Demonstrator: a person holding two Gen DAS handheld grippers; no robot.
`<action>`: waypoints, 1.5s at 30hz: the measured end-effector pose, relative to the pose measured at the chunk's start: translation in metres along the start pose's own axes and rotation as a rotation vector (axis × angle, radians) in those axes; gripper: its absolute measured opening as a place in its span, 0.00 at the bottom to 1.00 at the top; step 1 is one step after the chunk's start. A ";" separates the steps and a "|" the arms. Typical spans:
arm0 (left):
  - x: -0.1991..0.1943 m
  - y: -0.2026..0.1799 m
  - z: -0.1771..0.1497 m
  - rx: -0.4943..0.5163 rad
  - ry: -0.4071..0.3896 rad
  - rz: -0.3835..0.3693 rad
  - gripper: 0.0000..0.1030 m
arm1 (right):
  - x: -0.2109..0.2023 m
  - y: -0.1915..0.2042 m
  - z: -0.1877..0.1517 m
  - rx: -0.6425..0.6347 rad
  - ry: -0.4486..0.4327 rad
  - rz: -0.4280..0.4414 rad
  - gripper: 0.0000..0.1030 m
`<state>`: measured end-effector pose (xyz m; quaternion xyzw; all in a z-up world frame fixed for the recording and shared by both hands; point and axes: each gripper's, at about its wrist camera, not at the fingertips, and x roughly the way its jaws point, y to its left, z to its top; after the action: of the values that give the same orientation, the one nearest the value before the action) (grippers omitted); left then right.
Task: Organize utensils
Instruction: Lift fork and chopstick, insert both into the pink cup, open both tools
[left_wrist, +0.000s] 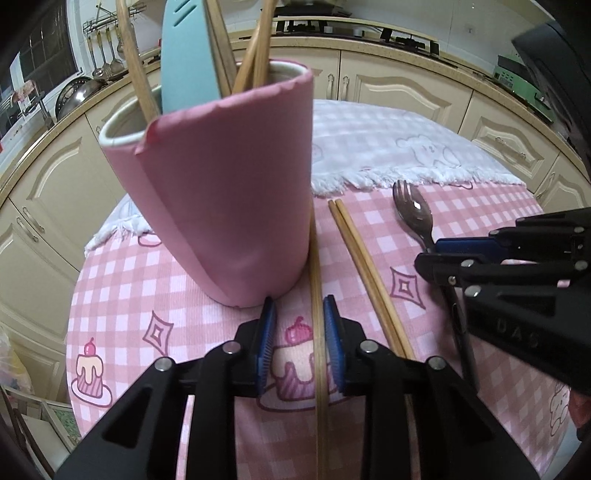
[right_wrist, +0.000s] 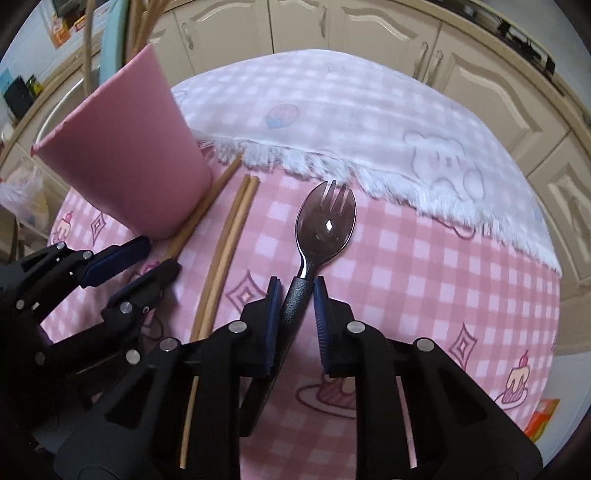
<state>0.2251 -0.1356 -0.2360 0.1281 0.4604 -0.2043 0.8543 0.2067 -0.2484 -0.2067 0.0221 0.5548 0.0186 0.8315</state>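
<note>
Both tongs down on utensils lying on the pink-check worktop (right_wrist: 424, 258).

L tongs (left_wrist: 300, 314): jaws narrow, single chopstick (left_wrist: 317, 332) between the pads; can't tell if pinched. Its long axis runs away from cam, far end just beside pink holder (left_wrist: 221, 192). R tongs (right_wrist: 295, 295): nearly closed round spork (right_wrist: 327, 225) black handle, left pad touching, right pad gap unclear; tines point away toward fringed white cloth (right_wrist: 369, 110). Chopstick pair (left_wrist: 365, 273) lies between the two, roughly parallel. Holder stands upright w/ sticks & blue utensil (left_wrist: 188, 55). "DAS" embossed on R tongs body.
</note>
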 end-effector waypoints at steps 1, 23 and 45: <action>0.001 -0.002 0.001 0.005 0.000 0.005 0.25 | 0.001 0.001 0.002 0.000 0.005 -0.008 0.18; -0.079 0.011 -0.049 -0.062 -0.230 -0.279 0.05 | -0.081 -0.030 -0.050 0.067 -0.349 0.324 0.11; -0.197 0.079 0.059 -0.187 -0.846 -0.270 0.05 | -0.164 0.026 0.059 0.038 -0.789 0.403 0.11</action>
<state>0.2081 -0.0446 -0.0365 -0.1056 0.0998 -0.3056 0.9410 0.1978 -0.2326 -0.0319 0.1502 0.1798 0.1602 0.9589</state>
